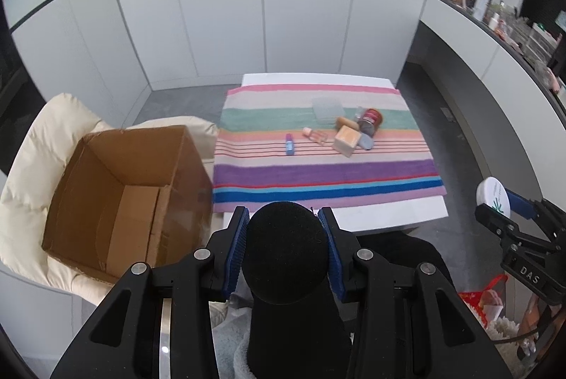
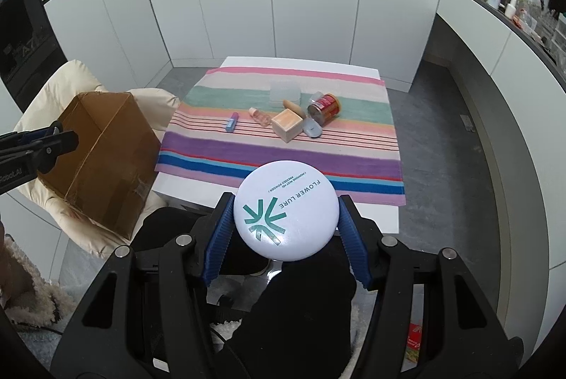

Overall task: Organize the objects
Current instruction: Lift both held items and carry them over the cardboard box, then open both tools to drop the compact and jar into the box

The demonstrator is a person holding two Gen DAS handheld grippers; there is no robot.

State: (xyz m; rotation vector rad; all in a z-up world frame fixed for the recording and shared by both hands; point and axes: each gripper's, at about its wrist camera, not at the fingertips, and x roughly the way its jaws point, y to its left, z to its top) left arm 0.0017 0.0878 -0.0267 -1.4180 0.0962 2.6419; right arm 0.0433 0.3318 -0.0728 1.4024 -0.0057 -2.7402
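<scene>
At frame bottom in each wrist view, both tongs are loaded. Your left gripper [image 1: 283,237] is clamped on a black foam-covered object [image 1: 284,255], pads pressing both flanks; I can't tell what it is, possibly a mic head. Your right gripper [image 2: 286,223] is clenched on the white compact [image 2: 286,209], gripped across its rim so the printed lid faces the camera, flat and stable.

The box [image 1: 120,198] sits open at left of the left view, on a cream cushion [image 1: 42,138], mouth up, looks empty. Likely the drop target, which is why it's parked just beside the table [image 1: 389,216].

Still on the striped towel [image 1: 318,174], mid-frame, 6 items clustered: blue tube [image 1: 290,144], small pink bottle [image 1: 315,135], tan block [image 1: 347,140], red can [image 1: 370,121] lying on its side, clear case [image 1: 328,109], grey oval piece [image 1: 366,142]. There's also a wooden bit behind the block, too small to identify.

My read: early stage, both loads headed for the box. Left is nearer it, so drop that first; the compact may slip if tilted.
</scene>
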